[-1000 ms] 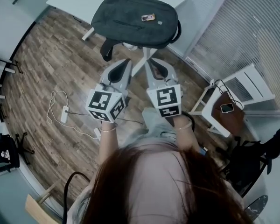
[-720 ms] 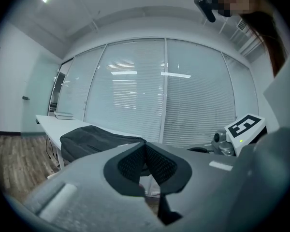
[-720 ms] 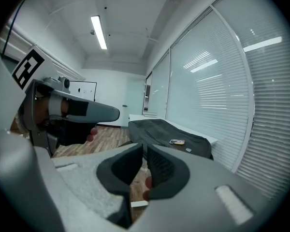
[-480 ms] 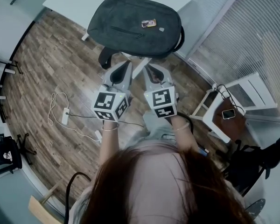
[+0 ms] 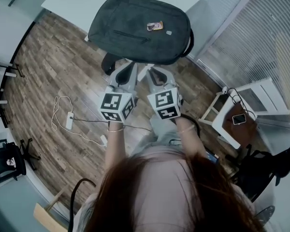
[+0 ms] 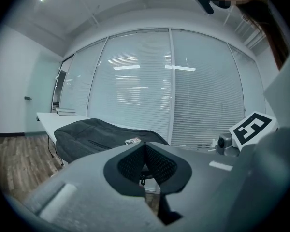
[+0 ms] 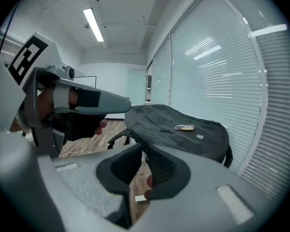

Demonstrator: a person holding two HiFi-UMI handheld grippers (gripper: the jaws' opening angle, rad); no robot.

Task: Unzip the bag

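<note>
A dark grey backpack lies flat on a white table, with a front zipper and a small tag on its top face. My left gripper and right gripper are held side by side over the floor, just short of the bag's near edge. In the left gripper view the backpack lies beyond the left gripper, whose pads meet with nothing between them. The right gripper is likewise shut and empty, pointing at the backpack.
A power strip with a white cable lies on the wooden floor at the left. A white stool with a phone on it stands at the right by the blinds. A black chair is at the left edge.
Both grippers have moved forward together toward the bag's near edge, staying shut and empty. The bag has not moved on the table.
</note>
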